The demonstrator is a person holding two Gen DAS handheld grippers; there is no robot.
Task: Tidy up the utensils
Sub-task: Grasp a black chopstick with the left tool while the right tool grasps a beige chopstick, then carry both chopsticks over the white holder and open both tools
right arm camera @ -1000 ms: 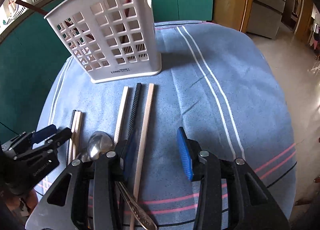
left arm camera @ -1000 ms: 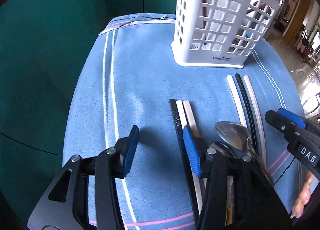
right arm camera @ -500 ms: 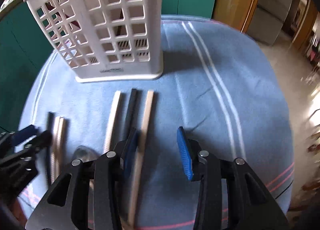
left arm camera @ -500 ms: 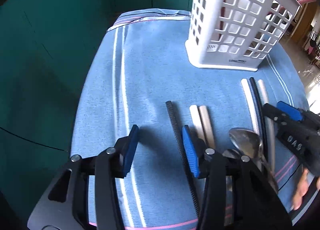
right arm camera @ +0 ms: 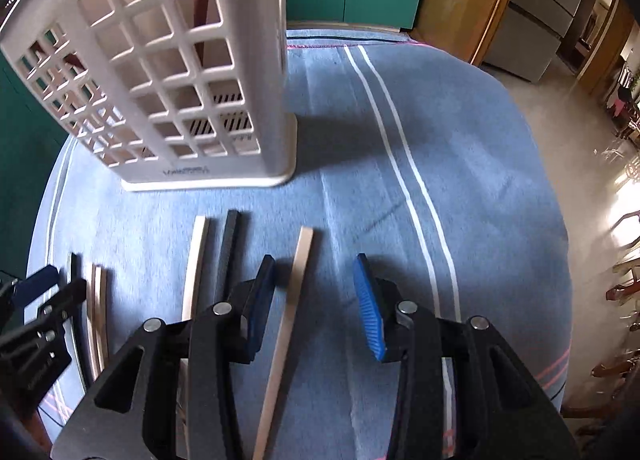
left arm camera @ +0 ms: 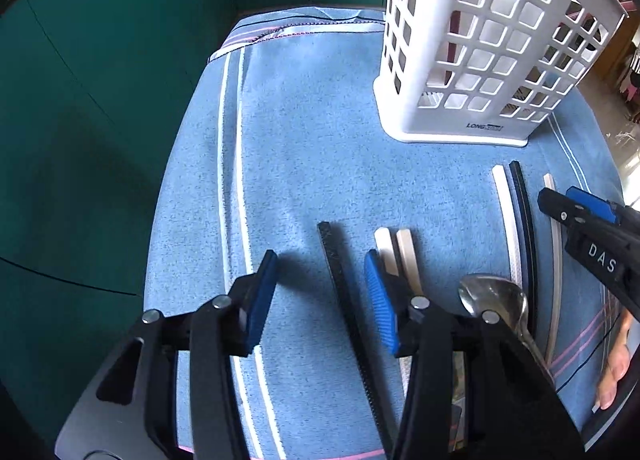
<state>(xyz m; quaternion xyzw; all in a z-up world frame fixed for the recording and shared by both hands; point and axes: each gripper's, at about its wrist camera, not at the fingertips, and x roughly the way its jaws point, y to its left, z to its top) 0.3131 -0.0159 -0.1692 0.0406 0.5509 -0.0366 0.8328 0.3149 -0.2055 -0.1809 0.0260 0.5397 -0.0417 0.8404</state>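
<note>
- Hovering low over the blue-clothed table (left arm camera: 304, 147), both grippers with jaws apart and holding nothing.
- Straddling a black chopstick (left arm camera: 340, 284) with the left gripper (left arm camera: 320, 296), two pale sticks (left arm camera: 400, 256) lying just beside its right finger.
- Straddling a lone pale chopstick (right arm camera: 292, 288) with the right gripper (right arm camera: 316, 300), the stick lying nearer the left pad.
- Lying further left in the right view, another pale stick (right arm camera: 198, 252) and a dark one (right arm camera: 229, 252), side by side.
- Resting between the two groups, a spoon (left arm camera: 494, 296), bowl upward.
- Standing upright at the far side, a white basket (left arm camera: 480, 59), apparently already holding something reddish.
- Judging by the layout: lining up for a pick, with closing on each stick and lifting toward the basket likely coming next.
- Calling for jaws lowered close to the cloth, since the sticks are thin and lying flat.
</note>
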